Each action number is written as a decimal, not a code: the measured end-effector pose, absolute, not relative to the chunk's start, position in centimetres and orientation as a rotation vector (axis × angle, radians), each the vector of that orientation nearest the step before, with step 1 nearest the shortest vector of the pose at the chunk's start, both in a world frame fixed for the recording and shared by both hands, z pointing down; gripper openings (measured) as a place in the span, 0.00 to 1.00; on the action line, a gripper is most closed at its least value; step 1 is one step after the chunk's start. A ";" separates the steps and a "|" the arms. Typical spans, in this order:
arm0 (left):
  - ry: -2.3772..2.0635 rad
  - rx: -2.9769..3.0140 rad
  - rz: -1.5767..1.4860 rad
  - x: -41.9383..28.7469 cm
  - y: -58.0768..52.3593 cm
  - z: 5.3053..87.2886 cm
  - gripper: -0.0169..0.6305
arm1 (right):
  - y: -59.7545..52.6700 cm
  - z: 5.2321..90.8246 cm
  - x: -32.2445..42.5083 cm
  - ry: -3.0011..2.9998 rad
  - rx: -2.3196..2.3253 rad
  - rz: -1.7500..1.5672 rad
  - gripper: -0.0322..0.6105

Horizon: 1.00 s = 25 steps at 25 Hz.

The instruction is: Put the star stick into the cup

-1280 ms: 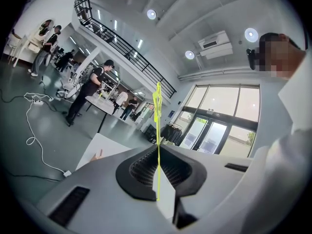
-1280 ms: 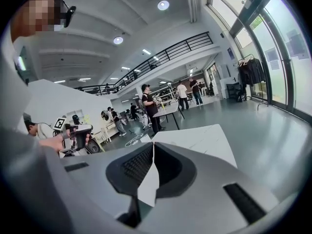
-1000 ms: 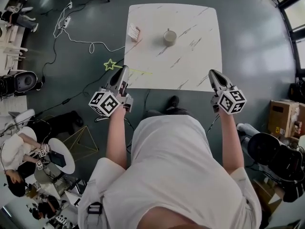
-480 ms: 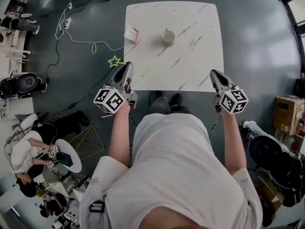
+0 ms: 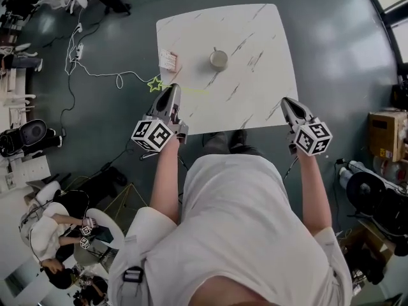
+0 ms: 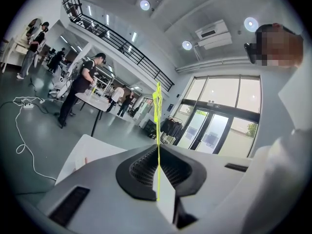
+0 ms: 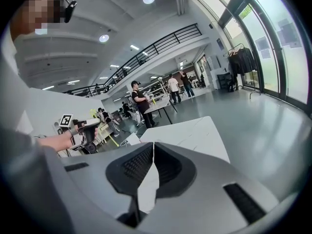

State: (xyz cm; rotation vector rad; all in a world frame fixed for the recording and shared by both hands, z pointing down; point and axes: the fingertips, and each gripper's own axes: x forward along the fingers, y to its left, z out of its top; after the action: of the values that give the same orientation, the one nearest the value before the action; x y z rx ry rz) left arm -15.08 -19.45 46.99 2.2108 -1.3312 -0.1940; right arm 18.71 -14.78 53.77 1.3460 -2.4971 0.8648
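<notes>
While clamping the thin star stick (image 5: 155,85) in left gripper (image 5: 173,88), star past counter (image 5: 255,43) edge at 10 o'clock, guard against stem pivoting and missing small cup (image 5: 218,59) at 1 o'clock; right gripper (image 5: 285,101) jaws together, empty.

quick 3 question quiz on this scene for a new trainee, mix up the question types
1. True or false: the star stick is already in the cup.
2. Pick one: the left gripper is shut on A) the cup, B) the star stick, C) nothing.
3. Fill the blank: the right gripper has its jaws ____ with nothing between them.

Key: 1 false, the cup stands alone on the table. 2 B. 3 shut.
</notes>
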 end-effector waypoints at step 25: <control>-1.145 2.243 -0.006 -11.2 -37.7 60.0 0.06 | -16.7 58.3 12.8 -2.233 1.493 1.017 0.09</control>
State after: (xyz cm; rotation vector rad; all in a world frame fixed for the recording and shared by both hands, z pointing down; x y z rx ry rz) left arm -11.20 -37.68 60.03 2.2434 -1.1451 -0.0060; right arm 12.83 -16.69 58.31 1.4927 -2.2328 1.0172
